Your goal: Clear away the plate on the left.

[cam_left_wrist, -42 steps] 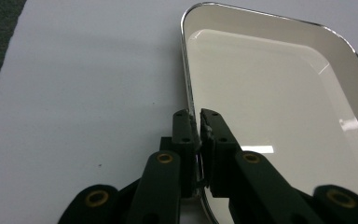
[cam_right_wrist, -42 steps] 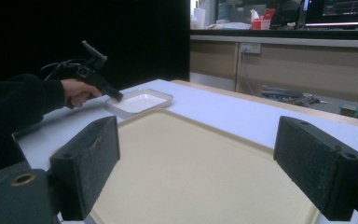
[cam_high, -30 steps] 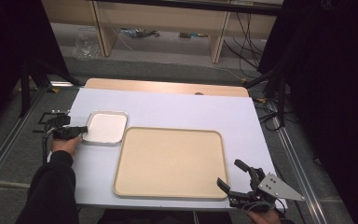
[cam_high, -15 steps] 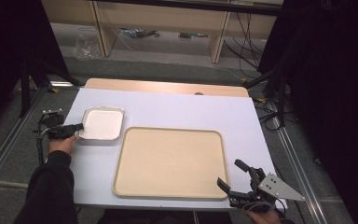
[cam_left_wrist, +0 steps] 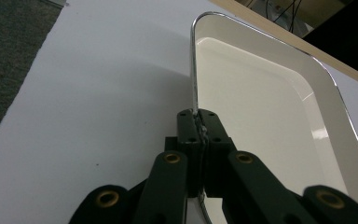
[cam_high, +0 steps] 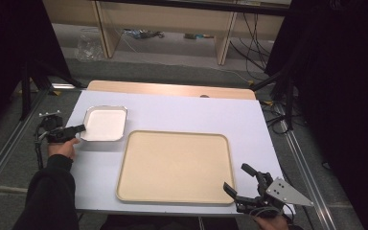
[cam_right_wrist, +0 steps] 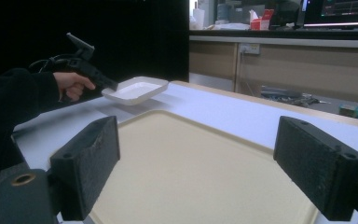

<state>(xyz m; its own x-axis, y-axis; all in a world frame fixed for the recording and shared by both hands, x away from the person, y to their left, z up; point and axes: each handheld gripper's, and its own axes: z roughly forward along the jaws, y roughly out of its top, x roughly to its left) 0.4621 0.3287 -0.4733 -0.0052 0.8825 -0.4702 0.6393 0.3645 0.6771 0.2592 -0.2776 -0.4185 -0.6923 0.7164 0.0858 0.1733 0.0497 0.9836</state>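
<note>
White dish (cam_left_wrist: pixel 261 116) cropped at the left gripper view's right edge; items on the far counter (cam_right_wrist: pixel 261 21) blurred

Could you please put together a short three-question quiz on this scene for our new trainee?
1. True or false: the left gripper is shut on the rim of the white dish.
2. Which is right about the white dish in the right gripper view? A) it lies inside the beige tray; B) it is held up off the table; C) it is upside down.
3. Fill in: the right gripper has its jaws ____ at the near right corner of the beige tray.

Key
1. True: both jaws meet on the dish's rim.
2. B: a gap and a shadow show beneath the dish.
3. Open, with nothing between them.
</note>
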